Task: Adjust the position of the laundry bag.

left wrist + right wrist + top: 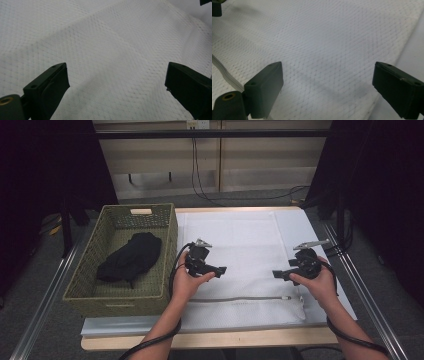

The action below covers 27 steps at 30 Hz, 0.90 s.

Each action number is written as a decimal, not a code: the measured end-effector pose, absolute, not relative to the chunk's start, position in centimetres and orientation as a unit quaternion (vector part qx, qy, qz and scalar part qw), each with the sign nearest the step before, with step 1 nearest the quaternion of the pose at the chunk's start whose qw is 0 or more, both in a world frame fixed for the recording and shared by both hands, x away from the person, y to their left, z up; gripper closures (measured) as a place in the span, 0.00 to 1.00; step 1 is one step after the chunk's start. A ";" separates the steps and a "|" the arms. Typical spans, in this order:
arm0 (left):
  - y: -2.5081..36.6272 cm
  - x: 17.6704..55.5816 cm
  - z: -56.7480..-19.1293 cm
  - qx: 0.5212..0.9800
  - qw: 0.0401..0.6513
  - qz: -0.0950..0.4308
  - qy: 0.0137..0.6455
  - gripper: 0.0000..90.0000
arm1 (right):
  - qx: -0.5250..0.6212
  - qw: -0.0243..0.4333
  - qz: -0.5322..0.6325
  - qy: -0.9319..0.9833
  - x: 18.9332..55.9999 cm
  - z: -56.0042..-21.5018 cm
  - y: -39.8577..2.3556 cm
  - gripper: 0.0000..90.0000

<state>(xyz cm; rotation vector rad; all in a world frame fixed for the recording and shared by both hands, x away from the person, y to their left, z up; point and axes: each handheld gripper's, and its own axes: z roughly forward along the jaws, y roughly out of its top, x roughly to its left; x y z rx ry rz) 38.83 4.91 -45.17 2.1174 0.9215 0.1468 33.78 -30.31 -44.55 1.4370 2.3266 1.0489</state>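
Observation:
A white mesh bag (240,245) lies flat on the table, its zipper (240,298) running along the near edge. My left gripper (222,269) hovers over the bag's left part, jaws pointing right. Opposite it, my right gripper (276,274) hovers over the bag's right part with its jaws pointing left. Both stand open with nothing between them. In the left gripper view the left gripper (116,72) frames bare mesh (107,45). The right gripper view has the right gripper (327,72) over mesh (332,37), with the zipper (222,67) at the left.
A woven basket (115,306) stands at the table's left, with a crumpled black garment (131,257) inside. A white sheet (300,225) covers the tabletop under the bag. Metal rails run along both sides of the table, and cables trail from each gripper.

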 end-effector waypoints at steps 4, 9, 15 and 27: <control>4.9 38.8 -45.2 0.836 0.403 0.059 0.367 0.05 | 0.498 0.122 0.364 0.778 33.9 -44.3 -31.0 0.18; 4.8 38.8 -45.2 0.840 0.396 0.054 0.367 0.05 | 0.508 0.118 0.363 0.772 34.0 -44.3 -31.4 0.19; 5.0 38.6 -45.3 0.840 0.394 0.058 0.369 0.05 | 0.541 0.113 0.361 0.751 34.5 -44.9 -32.1 0.30; 5.4 38.8 -45.5 0.839 0.391 0.059 0.373 0.05 | 0.577 0.109 0.341 0.734 35.2 -46.0 -33.6 0.54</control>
